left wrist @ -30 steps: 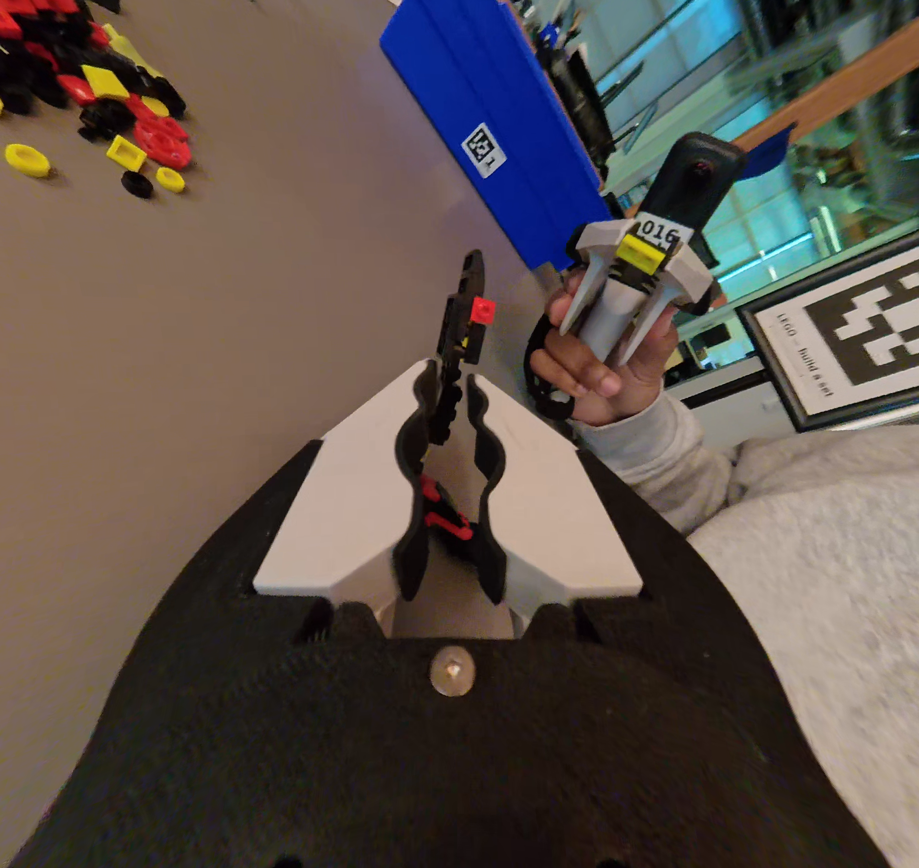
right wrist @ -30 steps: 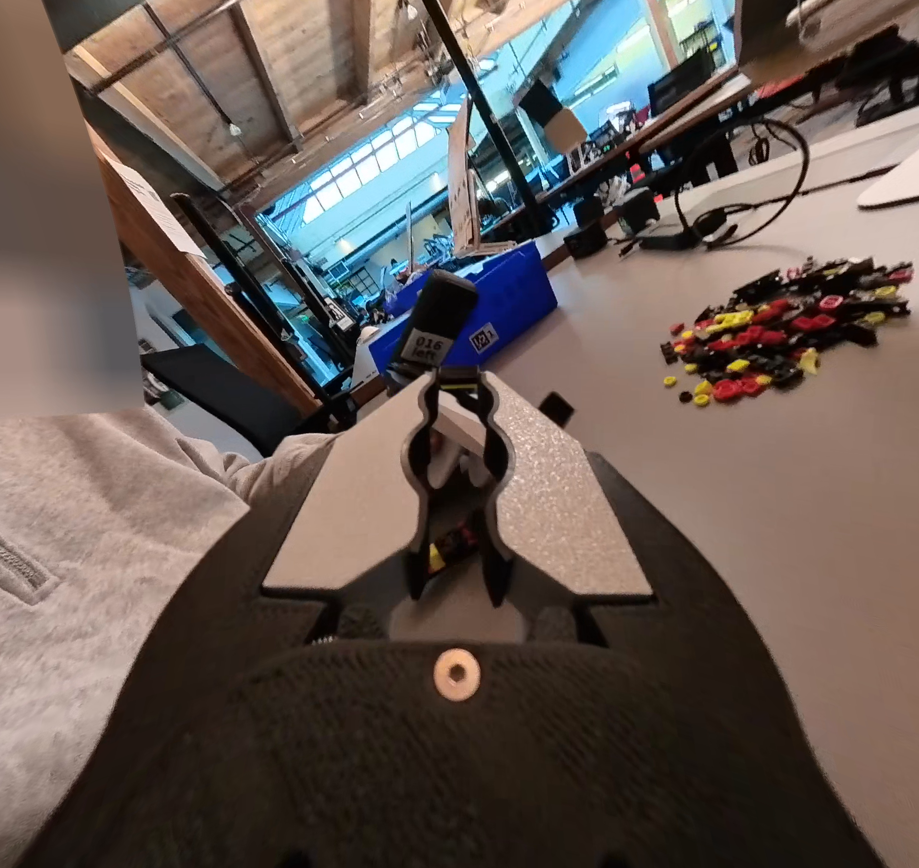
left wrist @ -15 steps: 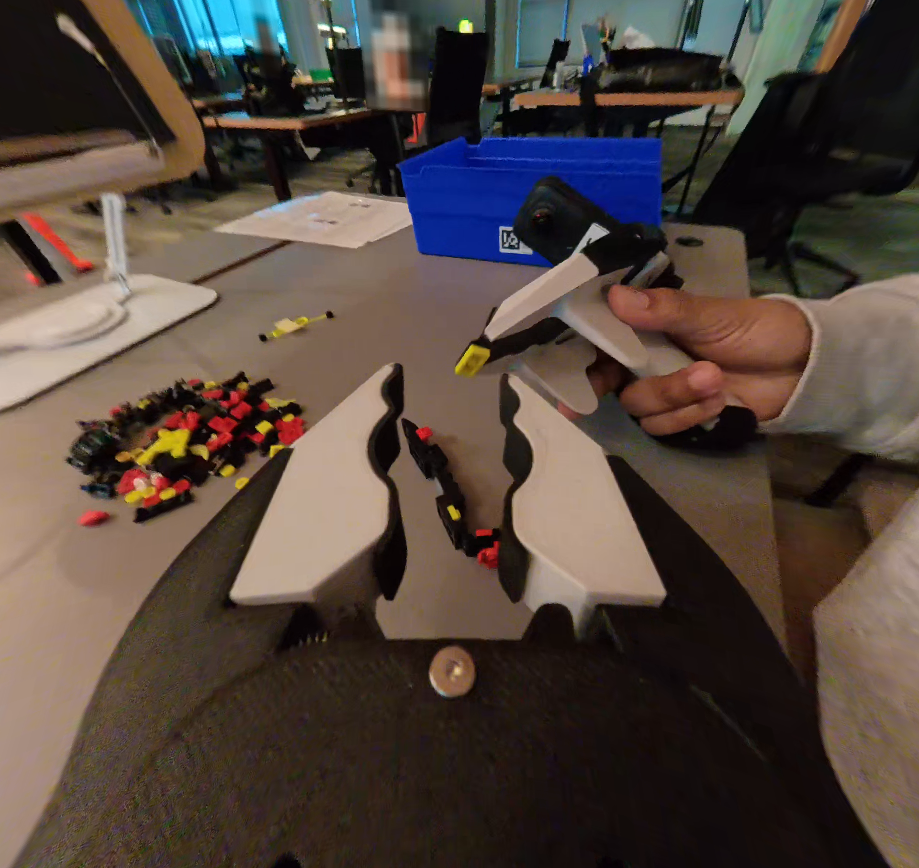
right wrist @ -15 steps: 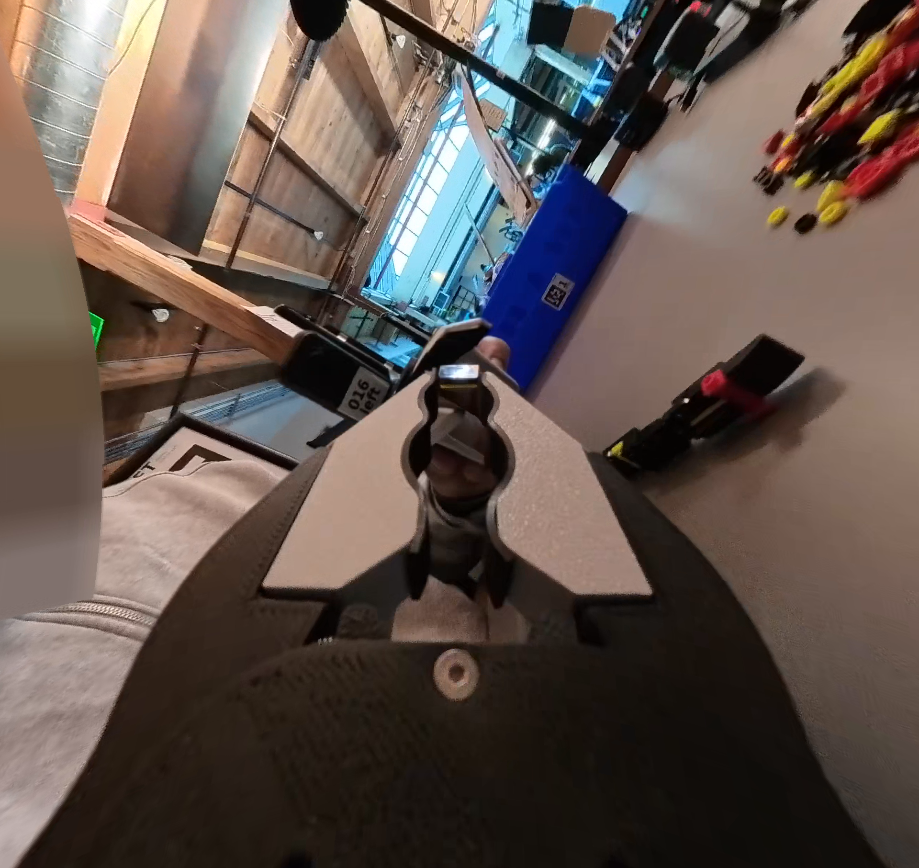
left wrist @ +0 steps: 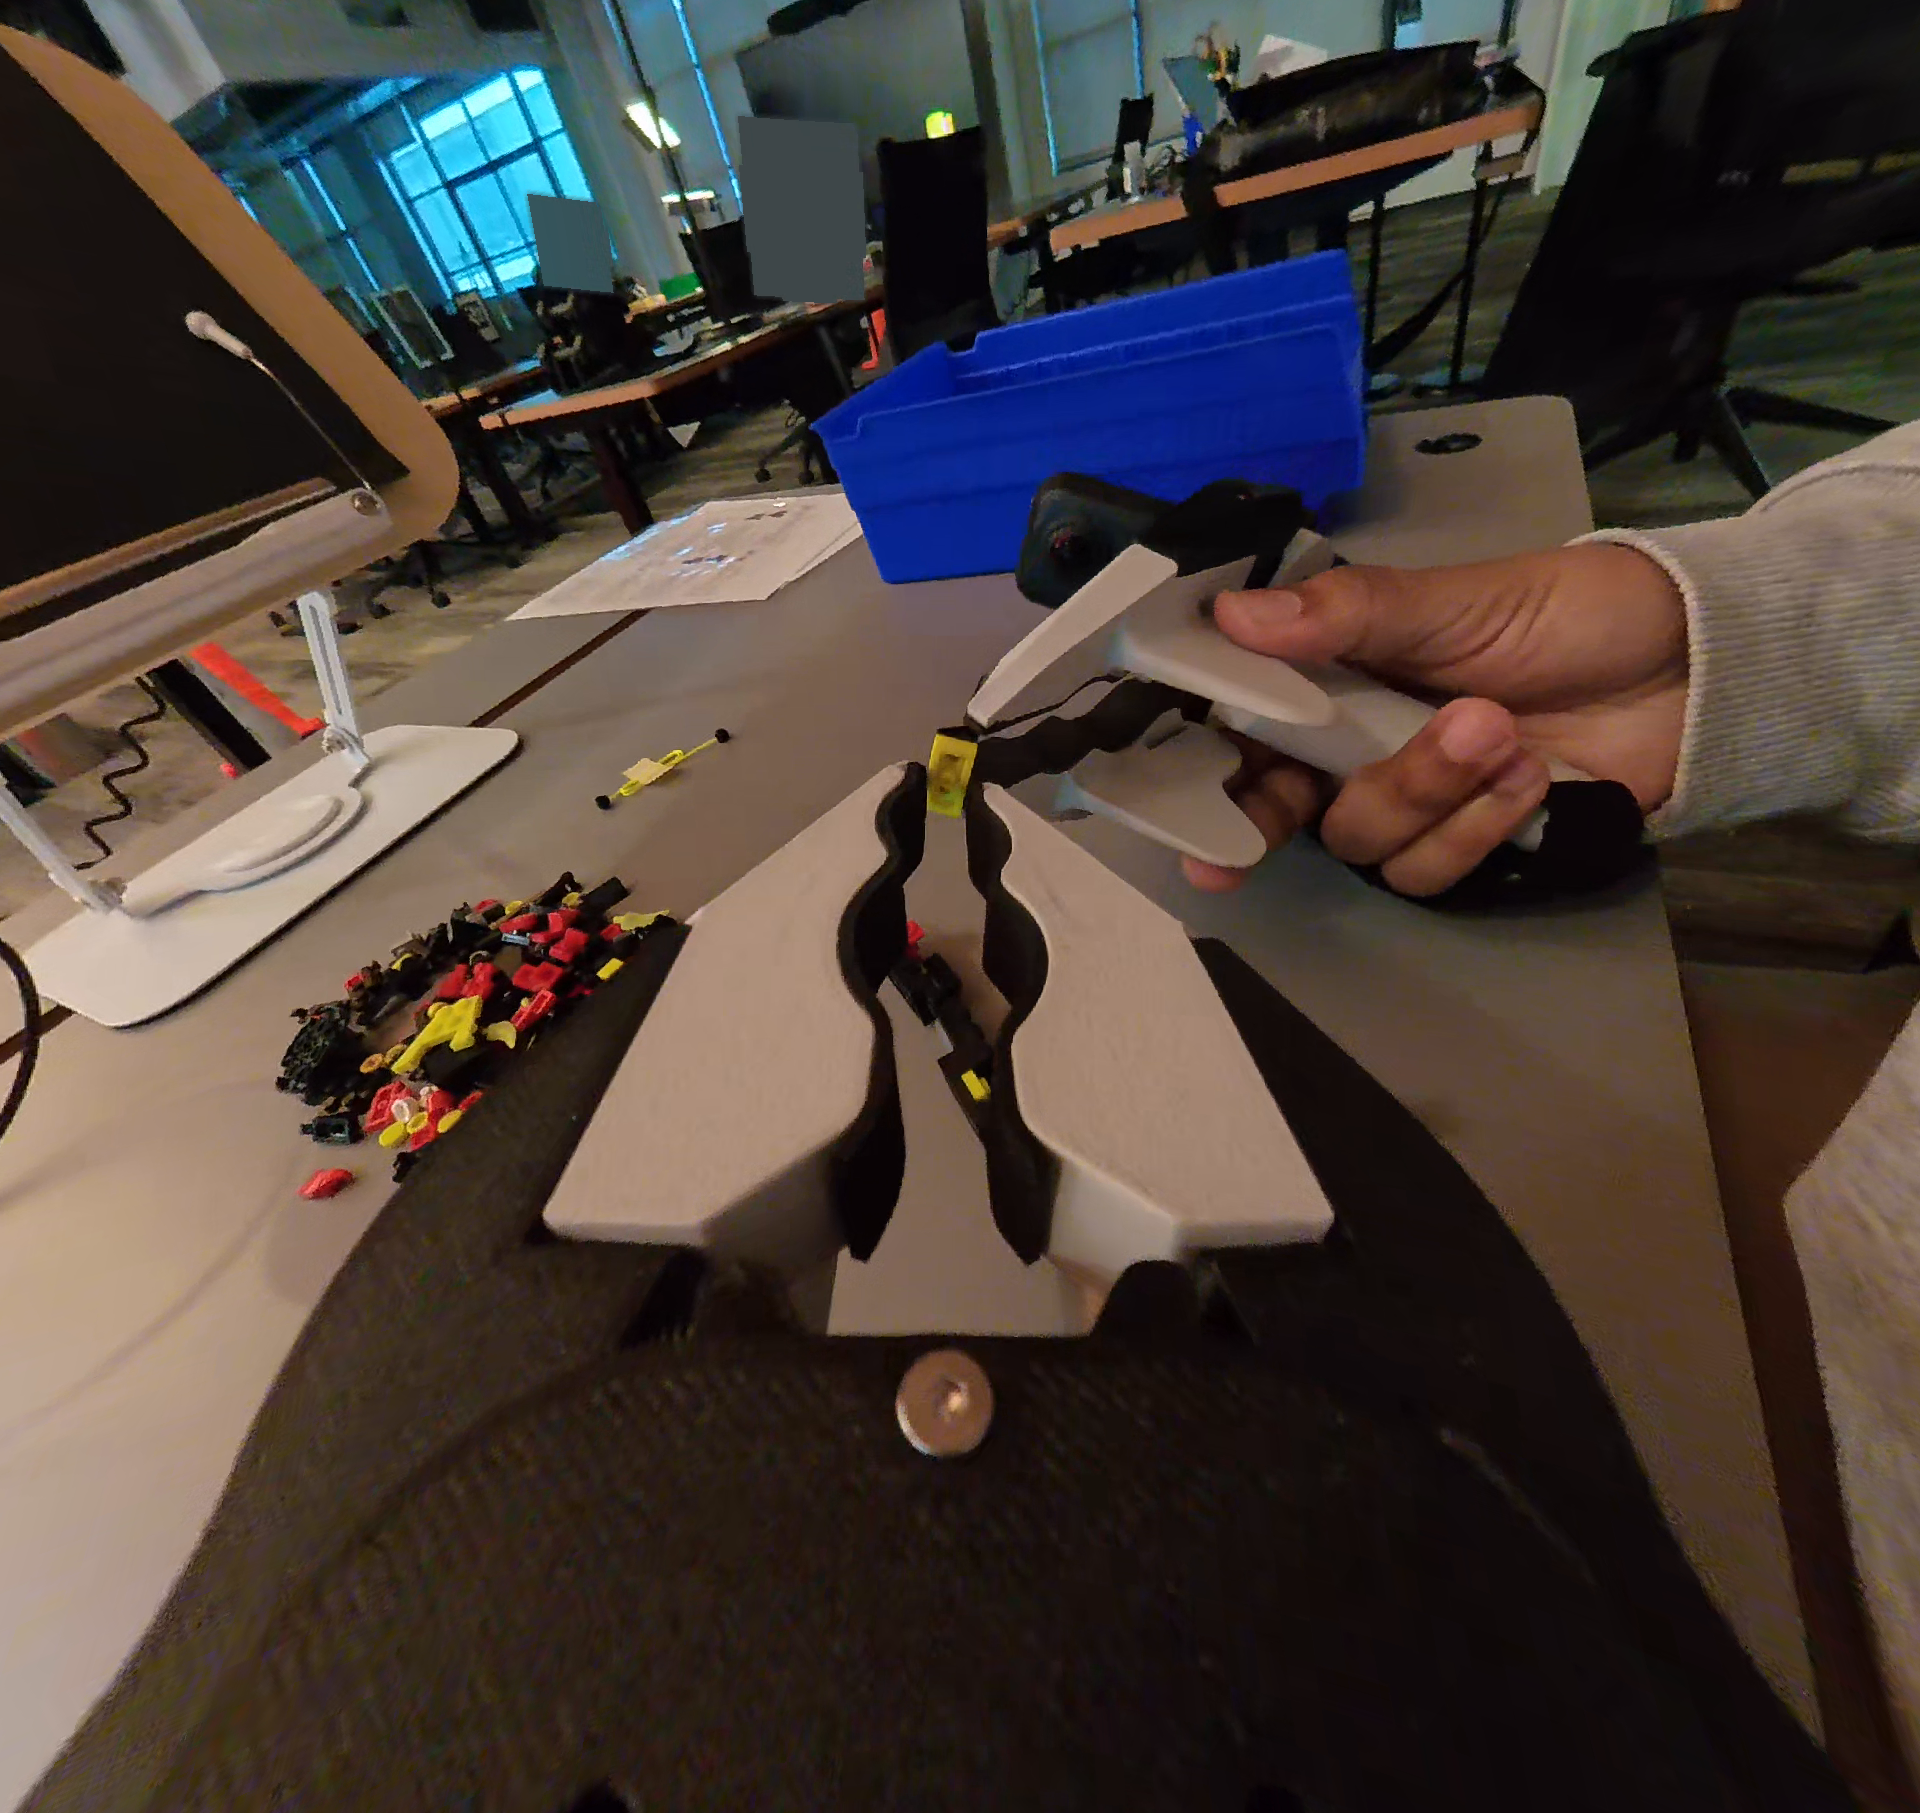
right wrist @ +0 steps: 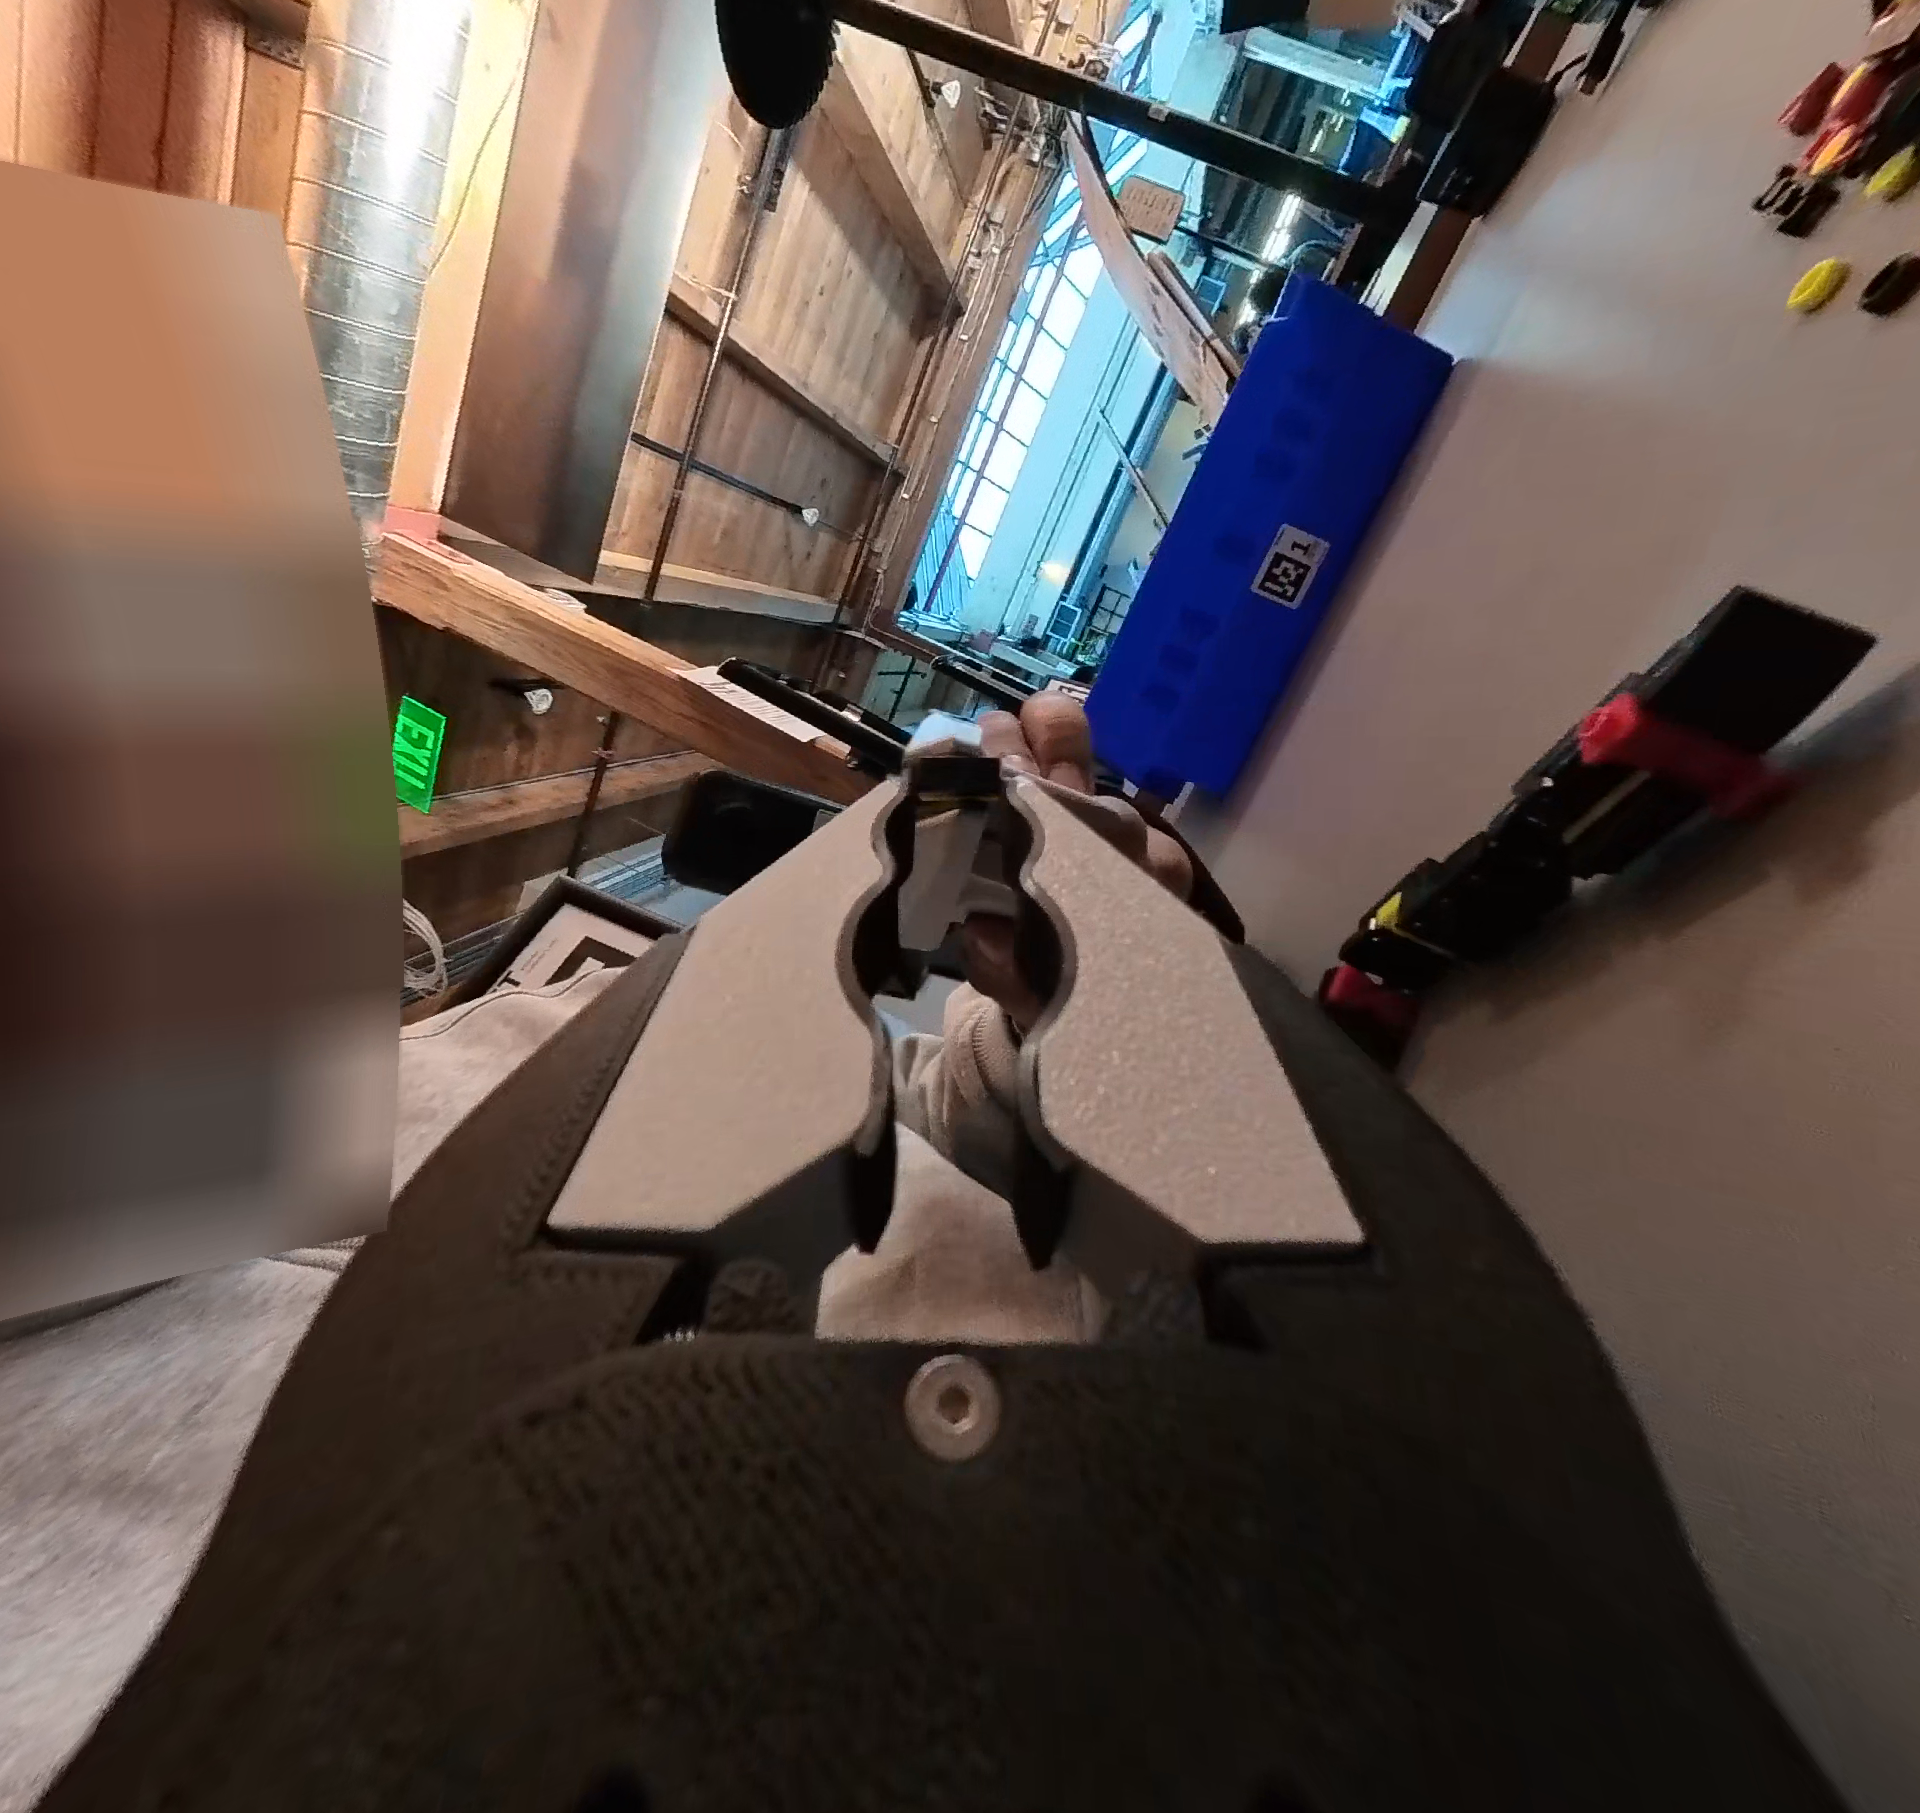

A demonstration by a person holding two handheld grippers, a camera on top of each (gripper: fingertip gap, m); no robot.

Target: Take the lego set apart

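the lego set (left wrist: pixel 940 1020), what is left of it, is a long thin black strip with small red and yellow bits clipped on, lying flat on the grey tabletop (left wrist: pixel 727 683) near the edge by the person. in the left wrist view it shows between the fingers of the left gripper (left wrist: pixel 943 807), which hang over it with a moderate gap and nothing in them. the right gripper (left wrist: pixel 961 740) comes in from the right-hand side with its fingers pinched on a small yellow piece (left wrist: pixel 945 774) at the very tips, just above the left gripper's tips. the right wrist view shows the same strip (right wrist: pixel 1579 807) on the tabletop off to its side.

a pile of loose pieces (left wrist: pixel 457 1015) in black, red and yellow lies toward the left edge, and a blue bin (left wrist: pixel 1122 433) stands at the far edge.

the strip looks light and rigid but likely to snap apart at its joints, and smooth plastic may slip from a pinch. i would take hold across its narrow width near one end, leaving the other end free for the second gripper to pry off a clipped-on bit
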